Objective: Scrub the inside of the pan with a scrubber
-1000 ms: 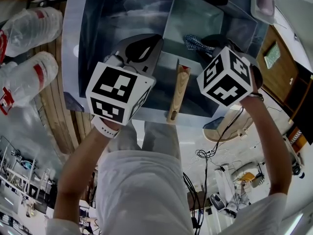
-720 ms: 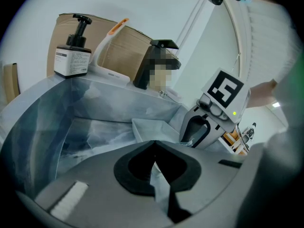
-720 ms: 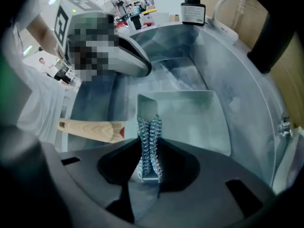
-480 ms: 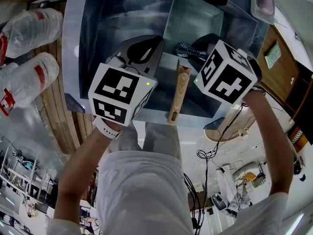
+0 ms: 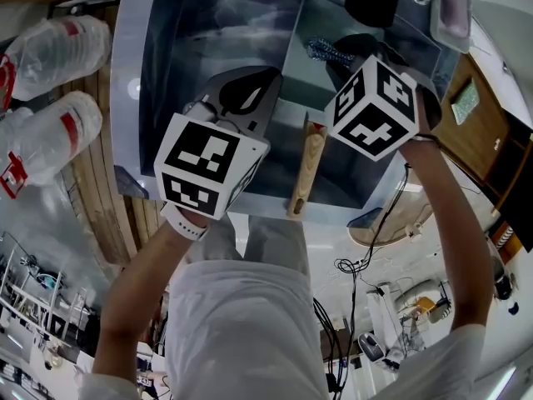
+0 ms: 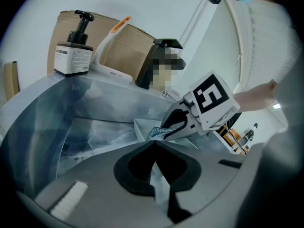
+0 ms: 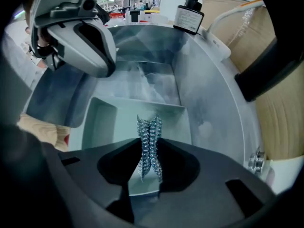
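A square metal pan (image 5: 321, 94) with a wooden handle (image 5: 304, 172) lies tilted in the sink (image 5: 171, 57). My left gripper (image 5: 248, 90) is at the pan's left wall, and in the left gripper view it (image 6: 154, 145) is shut with a strip of the pan's wall between the jaws. My right gripper (image 7: 149, 148) is shut on a silvery-blue mesh scrubber (image 7: 149, 134), held over the pan's pale inside (image 7: 121, 122). In the head view the scrubber (image 5: 321, 50) sticks out near the pan's far wall. The left gripper view shows the right gripper (image 6: 164, 129) close ahead.
A soap pump bottle (image 6: 72, 51), a white brush with an orange tip (image 6: 111, 37) and a black faucet (image 6: 159, 63) stand along the sink's back rim. Plastic bottles (image 5: 50, 132) lie on the wooden counter to the left.
My right gripper has carried the scrubber away from me, toward the pan's far wall. The left gripper and the pan have hardly moved.
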`<move>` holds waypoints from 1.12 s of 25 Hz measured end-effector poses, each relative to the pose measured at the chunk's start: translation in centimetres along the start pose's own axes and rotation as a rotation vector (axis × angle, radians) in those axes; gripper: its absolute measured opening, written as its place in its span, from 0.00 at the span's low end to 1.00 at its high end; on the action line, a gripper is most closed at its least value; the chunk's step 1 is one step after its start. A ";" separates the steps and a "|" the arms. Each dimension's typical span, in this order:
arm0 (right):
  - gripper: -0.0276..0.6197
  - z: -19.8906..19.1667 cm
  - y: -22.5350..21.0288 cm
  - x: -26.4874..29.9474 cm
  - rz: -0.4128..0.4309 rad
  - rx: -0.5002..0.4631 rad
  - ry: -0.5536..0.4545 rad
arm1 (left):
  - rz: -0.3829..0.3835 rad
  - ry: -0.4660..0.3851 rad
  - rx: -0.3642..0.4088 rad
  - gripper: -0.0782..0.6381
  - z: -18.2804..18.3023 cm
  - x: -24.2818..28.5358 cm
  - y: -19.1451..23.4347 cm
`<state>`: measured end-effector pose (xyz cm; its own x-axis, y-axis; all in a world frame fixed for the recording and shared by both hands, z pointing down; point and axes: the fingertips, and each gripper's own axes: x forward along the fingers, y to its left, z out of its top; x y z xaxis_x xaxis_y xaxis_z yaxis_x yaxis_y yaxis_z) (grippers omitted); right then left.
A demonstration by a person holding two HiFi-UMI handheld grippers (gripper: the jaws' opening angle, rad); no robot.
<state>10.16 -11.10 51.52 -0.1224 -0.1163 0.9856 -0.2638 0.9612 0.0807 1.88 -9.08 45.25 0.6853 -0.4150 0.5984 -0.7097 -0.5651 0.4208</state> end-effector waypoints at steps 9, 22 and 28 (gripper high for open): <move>0.20 -0.1 -4.6 1.8 -0.201 0.016 0.040 | 0.001 0.016 0.003 0.11 0.2 -0.2 0.5; 0.21 1.0 -4.9 -4.3 -0.317 0.066 -0.031 | 0.008 0.027 0.074 0.11 2.6 -3.2 -0.8; 0.21 1.6 -1.4 -9.9 -0.311 0.128 -0.095 | 0.036 -0.011 0.109 0.11 6.2 -7.4 -2.0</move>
<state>10.16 -11.67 41.39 -0.1041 -0.4275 0.8980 -0.4199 0.8374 0.3499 -0.74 -9.25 35.75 0.6617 -0.4438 0.6043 -0.7124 -0.6236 0.3220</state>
